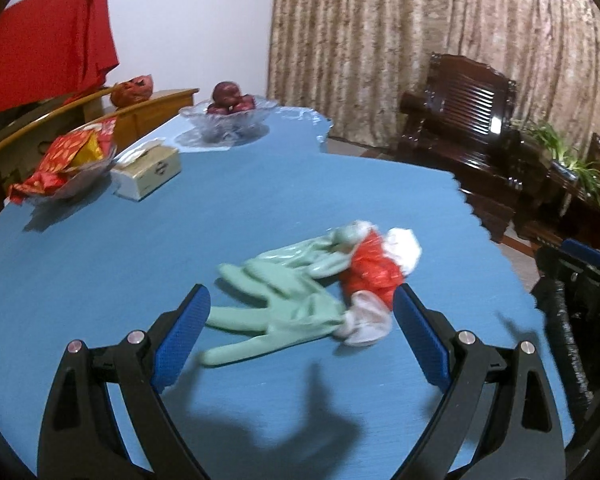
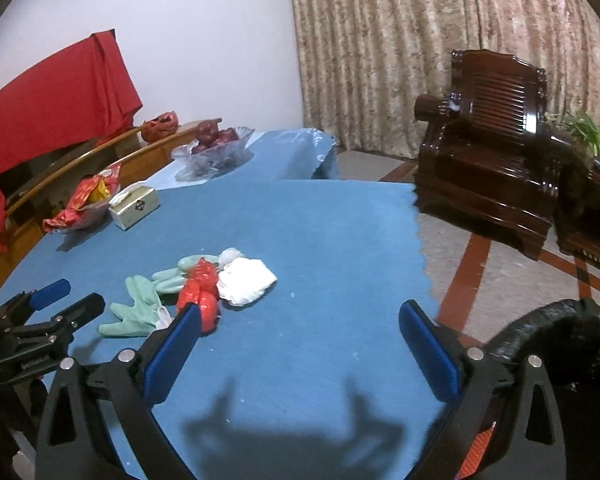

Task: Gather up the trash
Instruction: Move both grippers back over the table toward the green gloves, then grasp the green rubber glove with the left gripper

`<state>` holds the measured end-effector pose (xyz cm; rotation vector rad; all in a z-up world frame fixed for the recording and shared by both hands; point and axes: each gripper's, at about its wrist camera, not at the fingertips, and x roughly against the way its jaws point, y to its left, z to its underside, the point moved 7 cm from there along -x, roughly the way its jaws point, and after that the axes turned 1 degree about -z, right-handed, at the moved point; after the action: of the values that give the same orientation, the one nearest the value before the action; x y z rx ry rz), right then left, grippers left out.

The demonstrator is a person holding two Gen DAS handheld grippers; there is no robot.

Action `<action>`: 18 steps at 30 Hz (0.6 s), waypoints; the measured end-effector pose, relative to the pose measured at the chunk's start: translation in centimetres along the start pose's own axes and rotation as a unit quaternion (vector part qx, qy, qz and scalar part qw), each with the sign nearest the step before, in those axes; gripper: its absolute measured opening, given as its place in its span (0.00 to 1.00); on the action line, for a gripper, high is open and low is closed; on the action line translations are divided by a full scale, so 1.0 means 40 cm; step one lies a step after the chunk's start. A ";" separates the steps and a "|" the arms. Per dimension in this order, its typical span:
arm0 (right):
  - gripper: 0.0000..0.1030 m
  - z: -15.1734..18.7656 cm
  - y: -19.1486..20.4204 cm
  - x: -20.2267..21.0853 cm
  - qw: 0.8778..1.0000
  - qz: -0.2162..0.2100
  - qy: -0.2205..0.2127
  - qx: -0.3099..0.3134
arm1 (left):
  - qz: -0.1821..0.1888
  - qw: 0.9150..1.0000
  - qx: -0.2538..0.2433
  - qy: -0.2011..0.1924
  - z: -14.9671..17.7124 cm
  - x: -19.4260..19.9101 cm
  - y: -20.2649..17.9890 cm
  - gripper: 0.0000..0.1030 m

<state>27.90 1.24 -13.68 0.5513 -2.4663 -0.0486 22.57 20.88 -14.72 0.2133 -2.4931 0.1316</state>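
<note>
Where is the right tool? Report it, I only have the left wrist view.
Observer: The right tool is open, its jaws over bare blue cloth, just right of the trash pile.
Operator: Tell me what is beside it, off the table.
Observer: A black plastic-wrapped thing curves up at its right, past the cloth's edge; I cannot tell what it is.
</note>
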 end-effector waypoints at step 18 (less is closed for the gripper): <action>0.94 0.046 0.035 -0.109 0.999 0.008 0.039 0.024 | -0.005 0.999 0.022 0.037 0.075 -0.066 0.070 0.83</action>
<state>29.50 4.07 -17.38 0.5444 -2.4001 0.0366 22.38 23.53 -18.81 0.2341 -2.4169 0.1879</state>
